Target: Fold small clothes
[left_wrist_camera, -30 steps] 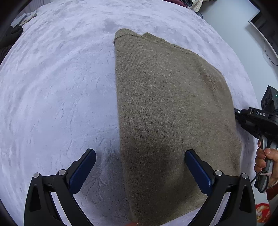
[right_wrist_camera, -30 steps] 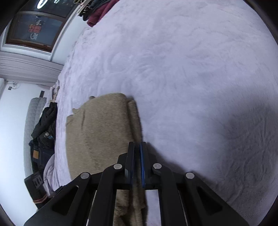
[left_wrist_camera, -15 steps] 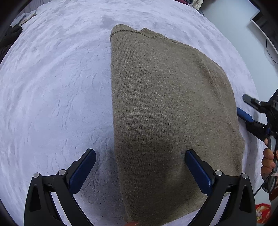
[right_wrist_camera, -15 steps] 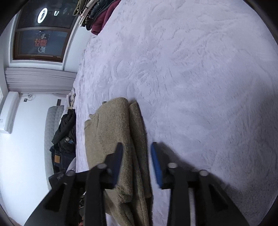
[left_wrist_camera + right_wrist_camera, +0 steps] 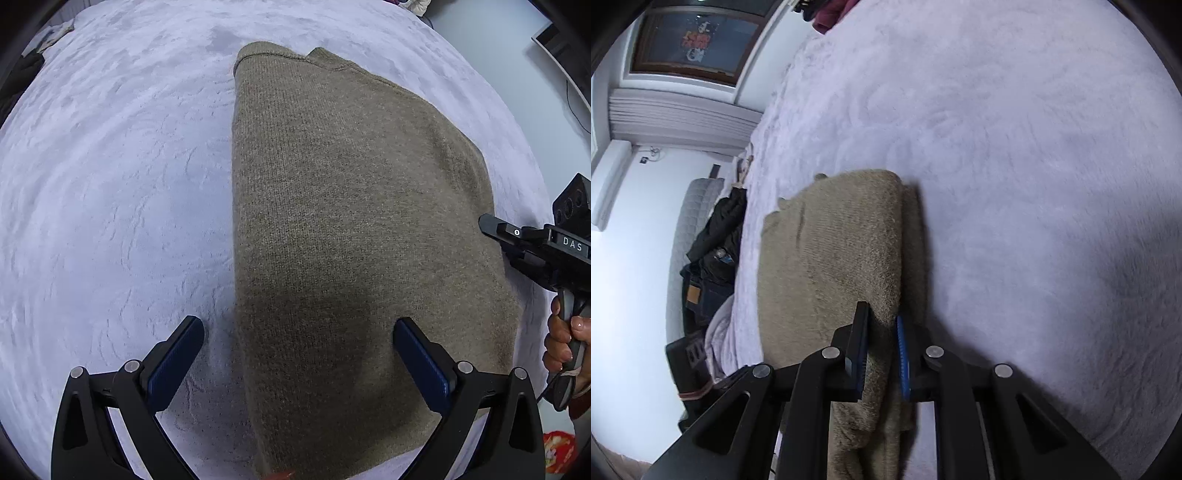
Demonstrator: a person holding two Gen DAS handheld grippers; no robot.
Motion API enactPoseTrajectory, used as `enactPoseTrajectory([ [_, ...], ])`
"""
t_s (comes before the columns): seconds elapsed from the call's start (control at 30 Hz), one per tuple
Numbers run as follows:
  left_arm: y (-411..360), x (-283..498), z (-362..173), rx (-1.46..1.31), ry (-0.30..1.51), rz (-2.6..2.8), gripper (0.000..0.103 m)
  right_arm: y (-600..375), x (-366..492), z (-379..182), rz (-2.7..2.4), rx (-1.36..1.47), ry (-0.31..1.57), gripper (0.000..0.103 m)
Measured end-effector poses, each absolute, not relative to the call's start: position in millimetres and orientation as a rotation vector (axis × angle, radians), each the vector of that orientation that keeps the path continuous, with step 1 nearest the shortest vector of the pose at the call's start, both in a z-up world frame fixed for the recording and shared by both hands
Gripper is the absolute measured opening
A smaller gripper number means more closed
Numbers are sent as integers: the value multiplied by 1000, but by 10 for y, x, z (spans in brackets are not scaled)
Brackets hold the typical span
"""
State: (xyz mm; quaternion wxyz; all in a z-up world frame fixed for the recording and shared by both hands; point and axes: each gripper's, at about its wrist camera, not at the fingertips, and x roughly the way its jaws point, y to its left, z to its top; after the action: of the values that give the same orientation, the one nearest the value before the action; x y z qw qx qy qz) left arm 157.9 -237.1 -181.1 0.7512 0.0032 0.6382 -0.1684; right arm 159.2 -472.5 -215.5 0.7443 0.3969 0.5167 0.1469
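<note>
Right gripper (image 5: 882, 332) jaws pinch the folded sweater's (image 5: 351, 221) edge

Olive-brown sweater (image 5: 354, 229), lavender bedspread (image 5: 110, 206)

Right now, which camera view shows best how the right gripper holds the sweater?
The right wrist view: the right gripper has its jaws closed on the sweater edge. The left wrist view shows the sweater spread flat, but that gripper only from the side at the edge.

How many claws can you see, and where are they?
2. The left claw hangs wide open over the near end of the brown sweater. The right claw pinches the sweater's folded edge on the white blanket.
</note>
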Motion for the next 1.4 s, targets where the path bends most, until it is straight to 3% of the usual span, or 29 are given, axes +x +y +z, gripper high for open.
enactPoseTrajectory([
  [0.23, -2377, 1591, -1821, 7, 1394, -366, 103, -4785, 1493, -2070, 337, 902, 1120, 20],
  [0.37, -2366, 1618, -1821, 10, 1389, -370, 103, -4936, 1358, -2029, 331, 913, 1110, 58],
  [0.4, -2360, 1622, -1822, 9, 1389, -377, 103, -4972, 1340, -2015, 333, 917, 1104, 59],
  [0.9, -2182, 1958, -2011, -251, 1472, -740, 103, -4959, 1684, -2156, 487, 889, 1168, 59],
  [1.27, -2463, 1881, -2128, -188, 1472, -723, 103, -4579, 2115, -2307, 594, 847, 1196, 59],
  [1.37, -2418, 1840, -2074, -215, 1438, -692, 93, -4618, 2093, -2330, 562, 912, 1200, 37],
  [1.4, -2395, 1824, -2050, -225, 1428, -695, 83, -4625, 2073, -2316, 560, 933, 1190, 32],
])
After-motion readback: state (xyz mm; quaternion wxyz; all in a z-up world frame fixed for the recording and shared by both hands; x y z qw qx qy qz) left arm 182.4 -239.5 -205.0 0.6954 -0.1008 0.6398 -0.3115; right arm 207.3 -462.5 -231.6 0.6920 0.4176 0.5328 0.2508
